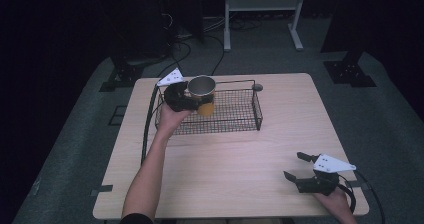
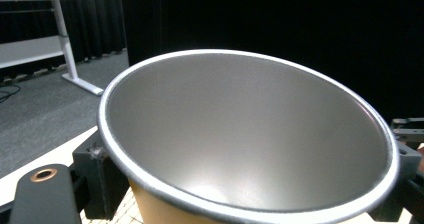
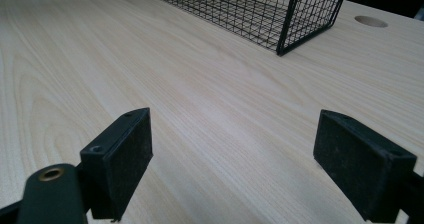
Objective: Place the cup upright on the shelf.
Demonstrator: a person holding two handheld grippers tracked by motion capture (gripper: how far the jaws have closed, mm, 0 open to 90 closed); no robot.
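An orange cup [image 1: 203, 96] with a bare metal inside is held over the left part of a black wire basket [image 1: 235, 126]. My left gripper [image 1: 192, 102] is shut on the cup. In the left gripper view the cup's grey interior [image 2: 240, 134] and rim sit close to the camera, with the orange wall [image 2: 160, 211] below. Near the table's front right corner my right gripper [image 1: 294, 166] rests open, its jaws wide apart. In the right gripper view the bare wood lies between its pads [image 3: 125, 159].
The wire basket's near corner [image 3: 285, 44] stands ahead of the right gripper. A round hole [image 1: 257, 87] is cut in the wooden table [image 1: 240, 174] behind the basket. Stands and cables crowd the dark floor beyond the table.
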